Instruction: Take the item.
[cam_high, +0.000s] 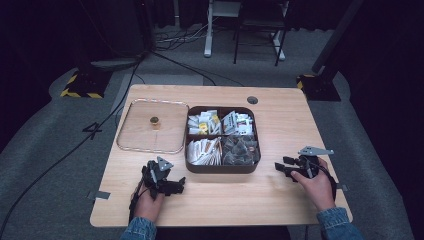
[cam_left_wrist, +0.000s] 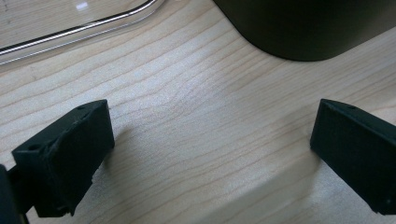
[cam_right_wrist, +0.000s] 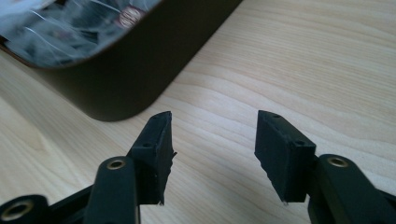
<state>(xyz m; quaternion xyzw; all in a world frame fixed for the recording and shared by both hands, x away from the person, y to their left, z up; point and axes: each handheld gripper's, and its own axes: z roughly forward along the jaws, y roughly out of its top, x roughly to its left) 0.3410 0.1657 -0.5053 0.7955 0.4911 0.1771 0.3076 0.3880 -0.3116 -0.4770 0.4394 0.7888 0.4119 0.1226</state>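
Both grippers rest low over the wooden desk (cam_high: 220, 200), each just short of the dark compartment box (cam_high: 220, 167) of sachets. The left gripper (cam_high: 176, 187) sits near the box's front left corner, its jaws spread wide over bare wood. The right gripper (cam_high: 281, 167) sits off the front right corner, its jaws partly apart with nothing between them. The clear lid (cam_high: 131, 142) lies flat beside the box, to its left.

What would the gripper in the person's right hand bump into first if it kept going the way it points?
Probably the dark box: the right gripper, jaws apart and empty, aims at its rounded near corner.
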